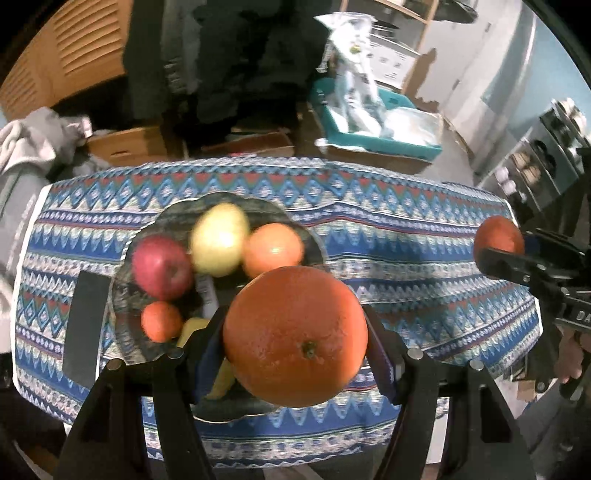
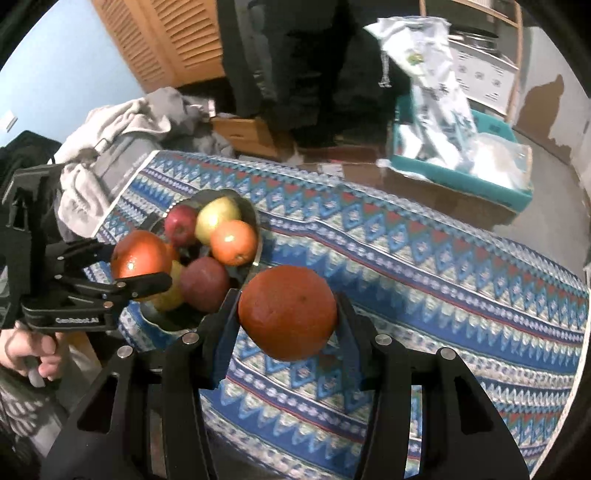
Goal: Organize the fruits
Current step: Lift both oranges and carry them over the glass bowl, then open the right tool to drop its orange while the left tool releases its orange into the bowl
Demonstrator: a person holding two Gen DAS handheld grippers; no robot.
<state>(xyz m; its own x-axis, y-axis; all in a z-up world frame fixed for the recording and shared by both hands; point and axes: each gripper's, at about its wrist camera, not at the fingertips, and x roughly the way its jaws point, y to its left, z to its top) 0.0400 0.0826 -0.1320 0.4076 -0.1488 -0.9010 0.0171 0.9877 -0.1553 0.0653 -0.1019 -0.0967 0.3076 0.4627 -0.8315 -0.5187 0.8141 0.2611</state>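
Note:
My left gripper (image 1: 295, 339) is shut on a large orange (image 1: 295, 334) and holds it above the near edge of a dark glass bowl (image 1: 122, 295). The bowl holds a red apple (image 1: 162, 267), a yellow-green pear (image 1: 219, 240), an orange (image 1: 273, 249), a small tangerine (image 1: 160, 321) and something yellow, partly hidden. My right gripper (image 2: 288, 314) is shut on a darker orange (image 2: 288, 312) above the patterned cloth, right of the bowl (image 2: 255, 221). The left gripper with its orange (image 2: 138, 258) also shows in the right wrist view; the right gripper's orange (image 1: 498, 240) shows in the left wrist view.
A blue patterned tablecloth (image 1: 406, 229) covers the table. A black flat rectangle (image 1: 85, 325) lies left of the bowl. Behind the table stand cardboard boxes (image 1: 125, 146), a teal bin with bags (image 1: 376, 122), grey clothing (image 2: 122, 129) and a wooden louvred door (image 2: 177, 33).

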